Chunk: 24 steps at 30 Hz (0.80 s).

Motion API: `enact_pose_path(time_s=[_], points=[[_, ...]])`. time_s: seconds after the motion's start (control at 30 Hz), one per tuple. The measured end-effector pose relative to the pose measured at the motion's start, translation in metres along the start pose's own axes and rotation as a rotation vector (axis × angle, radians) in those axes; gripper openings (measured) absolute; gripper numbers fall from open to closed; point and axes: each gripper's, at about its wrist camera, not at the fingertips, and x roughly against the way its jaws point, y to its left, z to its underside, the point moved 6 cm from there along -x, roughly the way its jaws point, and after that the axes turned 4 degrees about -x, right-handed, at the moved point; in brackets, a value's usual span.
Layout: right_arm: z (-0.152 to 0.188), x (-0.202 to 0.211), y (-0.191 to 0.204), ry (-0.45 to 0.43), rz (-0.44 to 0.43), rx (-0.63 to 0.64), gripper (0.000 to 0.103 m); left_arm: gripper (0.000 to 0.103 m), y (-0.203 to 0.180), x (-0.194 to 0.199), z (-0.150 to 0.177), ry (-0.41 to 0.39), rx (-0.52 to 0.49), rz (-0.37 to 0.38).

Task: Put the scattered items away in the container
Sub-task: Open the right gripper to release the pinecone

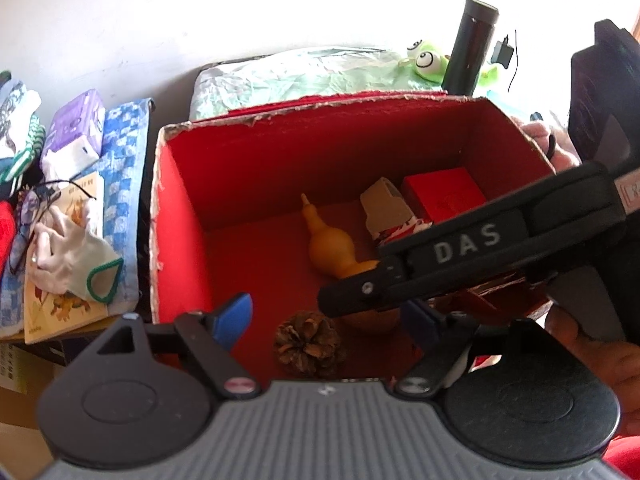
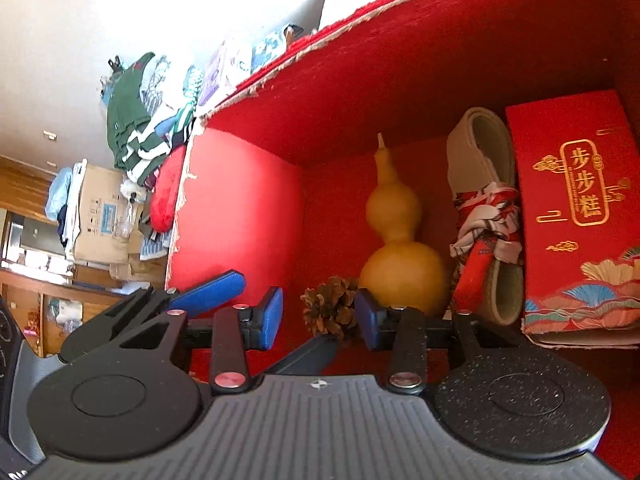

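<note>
Right wrist view, pine cone point(image 2: 330, 307) between open right gripper point(image 2: 319, 318) pads

Strong daylight washes out the pale wall point(image 1: 120, 20) ahead of me; off to my side, cardboard cartons point(image 2: 102, 216) crowd against wooden cabinets point(image 2: 24, 184) under heaped clothes point(image 2: 136, 128).
</note>
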Motion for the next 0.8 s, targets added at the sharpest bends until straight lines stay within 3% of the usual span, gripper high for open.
enact_pose_path(time_s=[0.37, 0.8], points=[[0.006, 0.021, 0.005, -0.119, 0.05, 0.055, 0.044, 0.084, 0.006, 0.006, -0.001, -0.007, 0.065, 0.0], [0.019, 0.043, -0.004, -0.251, 0.047, 0.043, 0.045, 0.09, 0.009, 0.018, 0.0, -0.006, 0.15, -0.081]])
